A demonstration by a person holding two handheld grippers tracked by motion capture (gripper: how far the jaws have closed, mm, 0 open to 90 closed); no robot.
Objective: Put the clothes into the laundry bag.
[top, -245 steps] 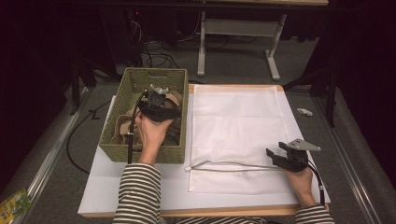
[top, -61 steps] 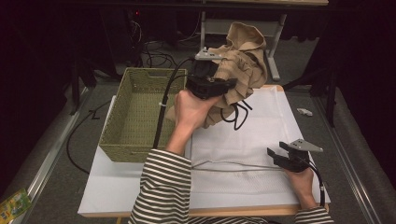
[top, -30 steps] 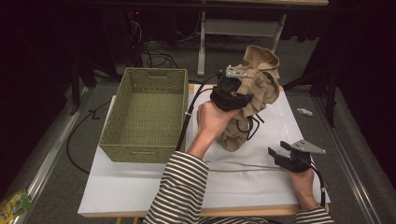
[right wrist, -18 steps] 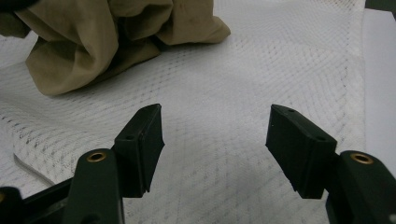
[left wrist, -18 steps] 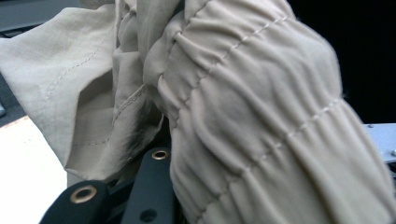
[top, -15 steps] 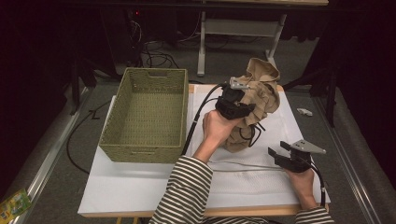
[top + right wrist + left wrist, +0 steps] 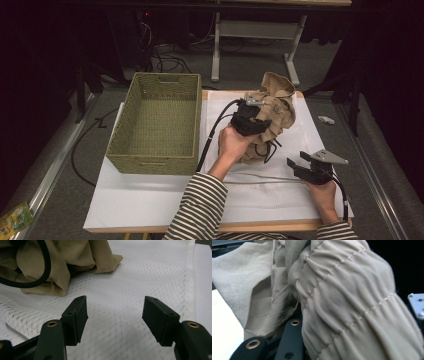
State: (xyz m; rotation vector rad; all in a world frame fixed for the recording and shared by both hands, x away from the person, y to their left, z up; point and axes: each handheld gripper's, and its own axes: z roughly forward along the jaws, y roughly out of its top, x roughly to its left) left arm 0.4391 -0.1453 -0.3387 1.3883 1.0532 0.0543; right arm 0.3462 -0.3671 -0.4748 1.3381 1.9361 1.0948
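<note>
On white mat (image 7: 310,125), crumpled tan garment (image 7: 275,107), gathered seams

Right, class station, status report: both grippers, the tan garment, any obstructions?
Left gripper clamped on tan garment, its lower folds on white cloth. Right gripper open, empty. Basket alongside, nothing blocking.

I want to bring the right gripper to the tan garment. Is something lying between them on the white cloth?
Nothing visible does. Between the open right gripper and the tan garment lies bare white cloth. A black cable loops at the garment's own side, not in the path.
</note>
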